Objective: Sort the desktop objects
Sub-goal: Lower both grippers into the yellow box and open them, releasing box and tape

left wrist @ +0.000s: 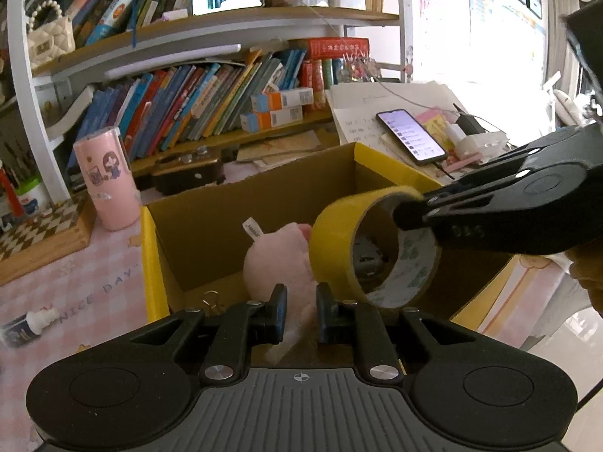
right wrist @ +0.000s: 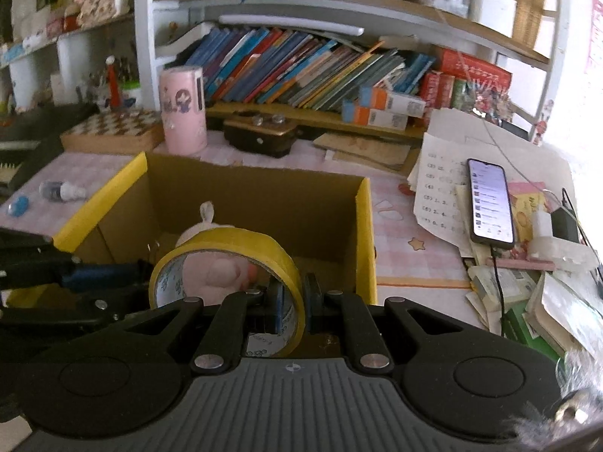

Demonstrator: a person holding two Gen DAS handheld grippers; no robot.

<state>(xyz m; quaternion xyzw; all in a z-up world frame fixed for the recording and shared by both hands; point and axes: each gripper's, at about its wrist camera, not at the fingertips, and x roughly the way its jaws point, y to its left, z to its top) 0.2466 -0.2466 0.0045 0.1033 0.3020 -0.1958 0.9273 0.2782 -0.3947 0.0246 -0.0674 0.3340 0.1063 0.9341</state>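
Note:
An open cardboard box point(left wrist: 152, 256) point(right wrist: 365, 233) with yellow flaps stands on the pink checked desk. A pink plush toy point(left wrist: 275, 263) point(right wrist: 215, 271) lies inside it. My left gripper point(left wrist: 301, 312) point(right wrist: 145, 267) reaches into the box from the near side. Its jaws stand a narrow gap apart over the plush, and pink fabric shows in the gap. My right gripper point(right wrist: 296, 301) point(left wrist: 409, 207) comes in from the right, shut on the wall of a yellow tape roll point(left wrist: 335, 241) point(right wrist: 241, 243). The roll hangs tilted above the box, right of the plush.
A pink tumbler point(left wrist: 107, 180) and a chessboard case point(left wrist: 41, 233) stand left of the box, with a small bottle point(left wrist: 26, 324) lying nearer. Right of the box lie papers and a lit phone point(right wrist: 490, 199) on a cable. Packed bookshelves close the back.

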